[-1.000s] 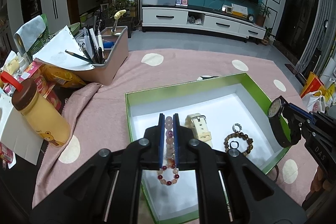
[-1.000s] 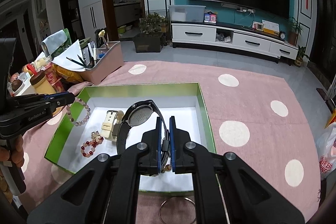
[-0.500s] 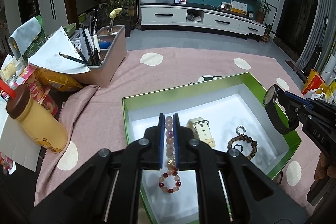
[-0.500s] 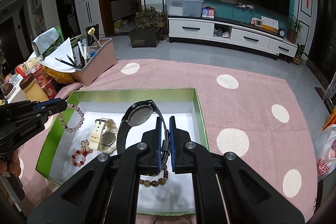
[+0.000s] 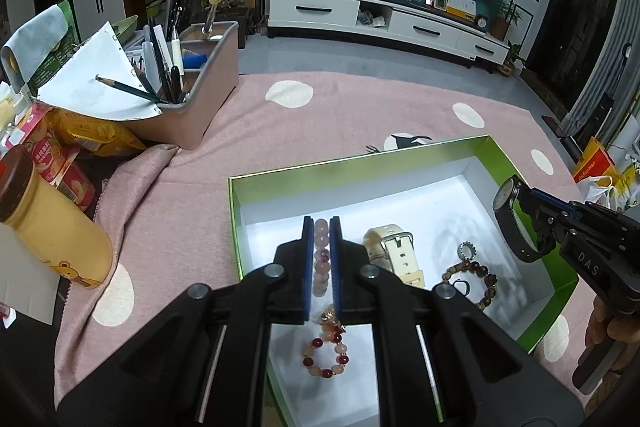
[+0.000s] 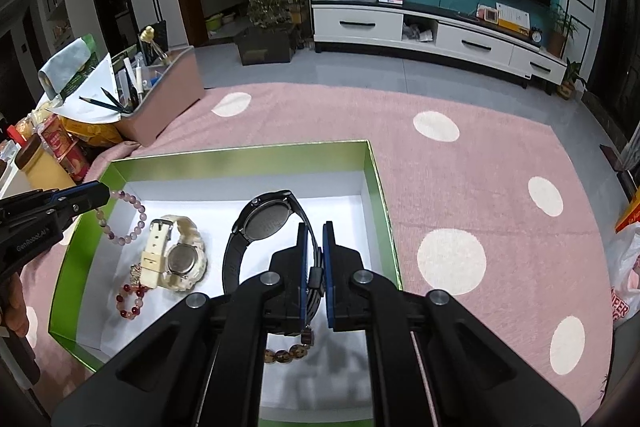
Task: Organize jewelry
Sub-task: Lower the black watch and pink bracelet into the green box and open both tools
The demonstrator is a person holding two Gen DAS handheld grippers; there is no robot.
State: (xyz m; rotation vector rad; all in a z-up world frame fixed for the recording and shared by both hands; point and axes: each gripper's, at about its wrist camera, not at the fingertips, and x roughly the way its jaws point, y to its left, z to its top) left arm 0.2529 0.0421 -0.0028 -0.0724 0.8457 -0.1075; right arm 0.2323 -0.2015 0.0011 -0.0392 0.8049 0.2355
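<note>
Pink cloth with white dots [image 6: 460,163] covers the counter, w/ a TV wall far behind. On it sits a green box [image 6: 240,159] with white floor, approx. in the middle near the cameras.

Left gripper [image 5: 321,263] has its jaws closed on a pale bead bracelet [image 6: 128,215]; the loop hangs over the left part of the box, not touching the floor as far as I can judge. Right gripper [image 6: 315,267] has jaws closed on the strap of a black watch [image 6: 268,219], held above the right part of the box.

Already lying in the box: a cream watch [image 6: 176,255], a red bead bracelet [image 6: 130,301] just beside it, and a brown bead bracelet [image 5: 474,285] near the right side.

Step in hand, I think: both pieces are being brought into the box, i.e. the placing step. Next move calls for lowering each one to a free white spot: the pale bracelet to the far-left corner, the black watch between the cream watch and the right wall, then opening the jaws. Care is needed not to drop the watch on the brown beads, which lie under it in the right wrist view.
</note>
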